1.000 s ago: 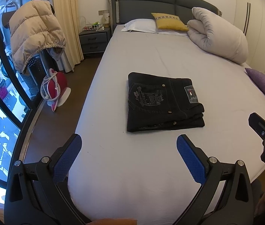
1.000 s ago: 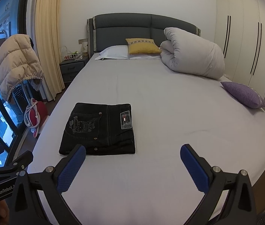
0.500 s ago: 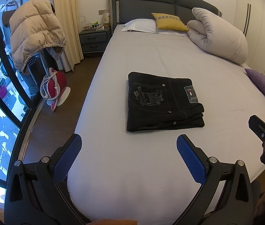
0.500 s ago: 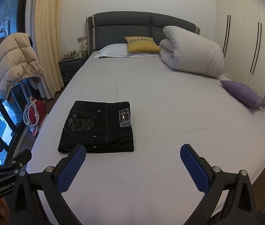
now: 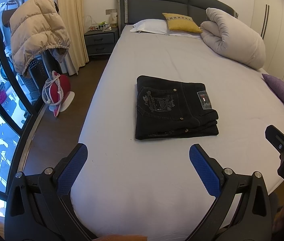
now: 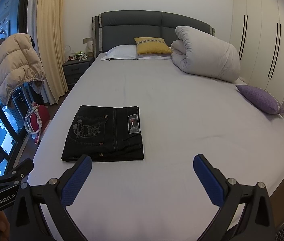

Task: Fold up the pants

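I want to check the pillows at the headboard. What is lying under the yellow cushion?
The yellow cushion rests on a white pillow, whose left part shows. The part beneath the cushion is covered, so anything else there cannot be seen.

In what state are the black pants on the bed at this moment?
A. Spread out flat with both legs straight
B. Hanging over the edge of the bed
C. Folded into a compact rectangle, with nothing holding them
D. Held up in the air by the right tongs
C: the black pants lie as a compact folded rectangle on the bed, while the left tongs and the right tongs are both open and hold nothing.
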`<state>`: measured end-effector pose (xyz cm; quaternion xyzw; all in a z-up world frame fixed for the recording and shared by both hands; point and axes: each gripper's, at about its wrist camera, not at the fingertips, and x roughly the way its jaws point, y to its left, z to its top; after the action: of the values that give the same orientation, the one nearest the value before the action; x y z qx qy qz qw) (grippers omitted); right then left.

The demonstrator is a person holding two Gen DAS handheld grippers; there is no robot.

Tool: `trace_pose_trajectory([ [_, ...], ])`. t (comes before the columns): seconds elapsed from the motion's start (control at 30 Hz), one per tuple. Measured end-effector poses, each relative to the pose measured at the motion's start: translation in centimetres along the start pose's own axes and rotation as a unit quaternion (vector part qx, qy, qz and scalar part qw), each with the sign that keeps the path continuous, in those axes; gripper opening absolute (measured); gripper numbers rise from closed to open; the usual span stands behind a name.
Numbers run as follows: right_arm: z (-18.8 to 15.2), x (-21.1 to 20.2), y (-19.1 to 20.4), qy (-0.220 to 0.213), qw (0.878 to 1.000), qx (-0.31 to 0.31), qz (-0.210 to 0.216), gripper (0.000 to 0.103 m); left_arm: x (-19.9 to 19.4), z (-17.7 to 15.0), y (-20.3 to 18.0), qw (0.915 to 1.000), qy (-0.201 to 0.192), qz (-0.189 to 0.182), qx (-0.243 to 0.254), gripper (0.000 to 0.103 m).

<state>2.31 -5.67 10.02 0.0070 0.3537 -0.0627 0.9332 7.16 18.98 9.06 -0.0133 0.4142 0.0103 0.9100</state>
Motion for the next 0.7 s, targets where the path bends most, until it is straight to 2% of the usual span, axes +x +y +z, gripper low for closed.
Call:
trace_pose_trajectory([
  [0.7, -0.7, 0.33, -0.25, 0.005, 1.0, -0.002, 0.002, 0.103, 0.15, -0.15, 0.17, 1.0, 0.003, -0.003, -0.002, 0.103],
])
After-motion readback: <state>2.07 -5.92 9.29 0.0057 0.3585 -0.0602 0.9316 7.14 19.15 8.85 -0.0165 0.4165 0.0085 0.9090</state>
